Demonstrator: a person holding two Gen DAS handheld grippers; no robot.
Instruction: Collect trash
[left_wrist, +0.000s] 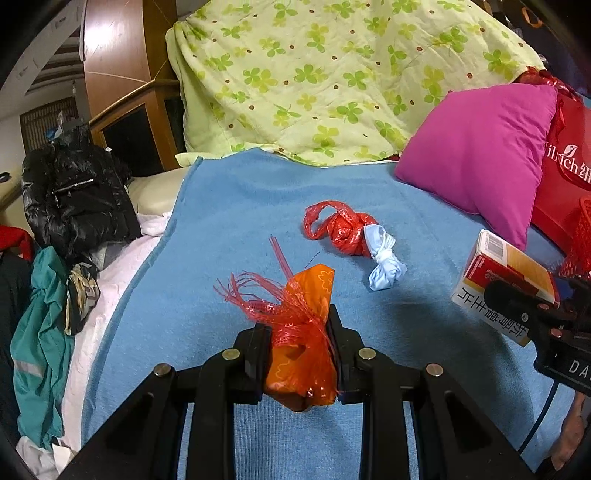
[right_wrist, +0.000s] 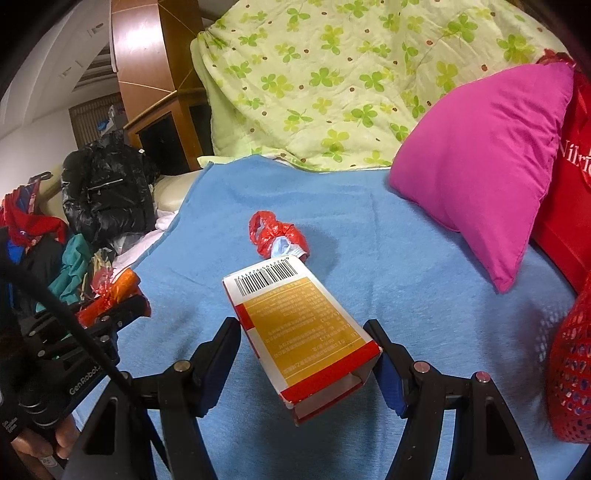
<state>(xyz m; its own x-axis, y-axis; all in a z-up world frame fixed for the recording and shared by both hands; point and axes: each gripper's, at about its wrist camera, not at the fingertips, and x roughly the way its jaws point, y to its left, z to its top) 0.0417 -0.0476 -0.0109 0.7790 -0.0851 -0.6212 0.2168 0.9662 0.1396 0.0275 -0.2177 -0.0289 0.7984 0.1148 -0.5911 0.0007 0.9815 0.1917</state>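
Though crumpled, orange wrapper (left_wrist: 301, 332), red-netted.

A blue blanket (left_wrist: 229, 206) carries a knotted red bag (left_wrist: 341, 229) and magenta pillow (left_wrist: 480, 155).

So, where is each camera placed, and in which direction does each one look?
Left wrist: on the left gripper, looking along its fingers, shut on an orange wrapper, over the blue blanket; the right gripper's black body shows at the right edge.
Right wrist: on the right gripper, looking the same way, a carton between its fingers; the left gripper and a hand show at the left.
Both share: the blanket, a red knotted bag, the magenta pillow and the green quilt.
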